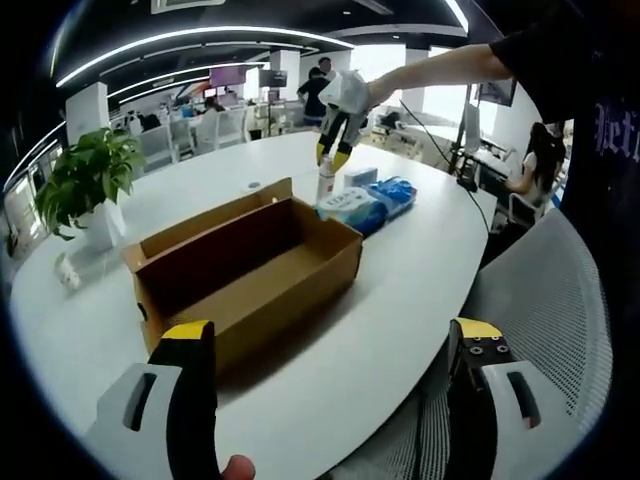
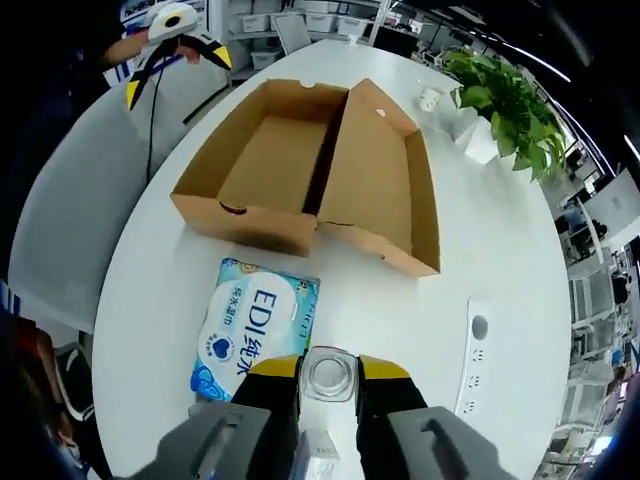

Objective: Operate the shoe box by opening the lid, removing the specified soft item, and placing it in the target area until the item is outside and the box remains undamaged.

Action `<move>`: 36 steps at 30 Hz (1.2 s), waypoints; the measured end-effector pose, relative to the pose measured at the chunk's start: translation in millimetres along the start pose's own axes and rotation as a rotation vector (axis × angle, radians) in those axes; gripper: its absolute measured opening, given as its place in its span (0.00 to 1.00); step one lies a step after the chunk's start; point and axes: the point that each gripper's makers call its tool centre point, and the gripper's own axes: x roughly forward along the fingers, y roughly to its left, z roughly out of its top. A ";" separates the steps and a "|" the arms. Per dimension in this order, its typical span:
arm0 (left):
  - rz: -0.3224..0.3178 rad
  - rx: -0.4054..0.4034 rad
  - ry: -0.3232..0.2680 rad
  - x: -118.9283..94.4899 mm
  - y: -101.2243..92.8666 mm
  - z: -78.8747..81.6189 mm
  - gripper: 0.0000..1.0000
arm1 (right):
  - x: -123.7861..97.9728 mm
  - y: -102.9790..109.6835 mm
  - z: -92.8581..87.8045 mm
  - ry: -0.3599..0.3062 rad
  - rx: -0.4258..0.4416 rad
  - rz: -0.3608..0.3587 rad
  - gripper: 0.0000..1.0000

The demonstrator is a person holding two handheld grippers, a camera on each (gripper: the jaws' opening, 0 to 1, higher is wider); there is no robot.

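Note:
The brown shoe box [image 1: 250, 270] stands open on the white table [image 1: 400, 300], its inside bare and its lid [image 2: 380, 180] folded back beside the box [image 2: 270, 160]. A blue and white soft pack of wipes [image 2: 255, 325] lies on the table just outside the box; in the left gripper view the pack [image 1: 350, 207] has a second blue pack [image 1: 392, 193] behind it. My right gripper [image 2: 329, 370] is shut on the top of a clear bottle [image 2: 329, 377] next to the wipes, and the left gripper view catches this gripper [image 1: 332, 155] over the bottle [image 1: 325, 185]. My left gripper [image 1: 333, 335] hangs open near the table edge.
A potted plant [image 1: 85, 180] and a small white cup [image 1: 68, 272] stand beyond the box. A socket plate [image 2: 478, 330] is set into the table. A grey mesh chair [image 1: 545, 300] sits at the table edge. Desks and people fill the office behind.

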 end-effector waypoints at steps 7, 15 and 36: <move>0.003 -0.009 0.004 0.1 1.3 -2.4 0.96 | 3.2 -4.3 -2.4 -0.004 0.016 0.002 0.16; 0.002 -0.015 0.011 1.2 1.0 -5.1 0.96 | 9.0 2.3 -10.4 0.019 0.027 0.034 0.16; -0.010 -0.018 0.028 6.1 -1.5 -8.6 0.95 | 10.0 -6.2 -11.2 0.013 0.038 0.004 0.17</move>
